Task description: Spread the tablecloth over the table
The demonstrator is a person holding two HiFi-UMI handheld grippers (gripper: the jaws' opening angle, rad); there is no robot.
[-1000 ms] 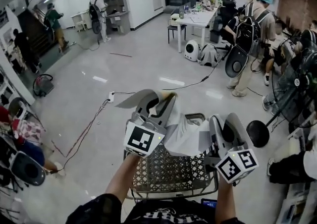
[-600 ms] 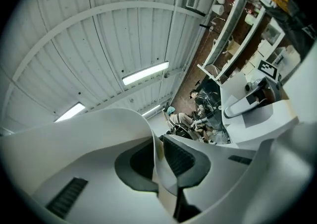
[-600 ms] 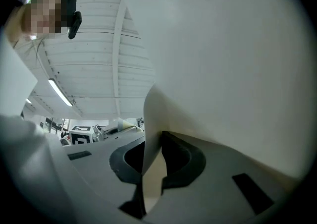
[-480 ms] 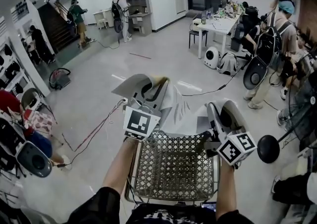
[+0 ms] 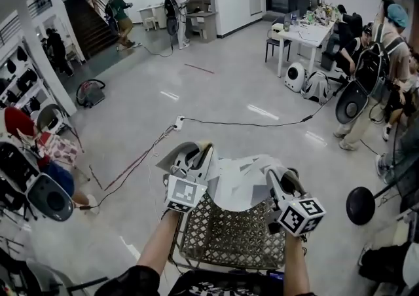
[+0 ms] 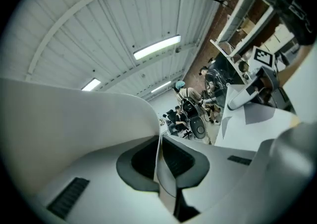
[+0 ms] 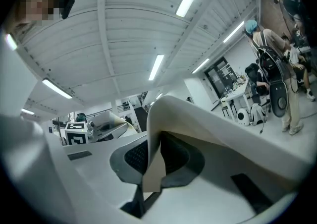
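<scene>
A white tablecloth (image 5: 239, 183) hangs bunched between my two grippers, above the far edge of a metal mesh table (image 5: 222, 239). My left gripper (image 5: 200, 152) pinches one edge of it; in the left gripper view its jaws (image 6: 159, 163) are closing, with a thin fold of cloth (image 6: 166, 183) pressed between the pads. My right gripper (image 5: 275, 175) holds the other edge; in the right gripper view its jaws (image 7: 151, 166) are closing on a cloth strip (image 7: 153, 173). Each gripper view shows the other gripper across the cloth (image 6: 257, 129).
Power cables (image 5: 216, 122) run over the glossy floor beyond the table. A black round stand base (image 5: 361, 204) sits at right. People stand by a cluttered white table (image 5: 308, 29) at back right. Chairs and bags (image 5: 46, 196) line the left wall.
Both grippers have come down and nearer to me with the cloth still pinched. The cloth now hangs lower, over the mesh table's far edge.
</scene>
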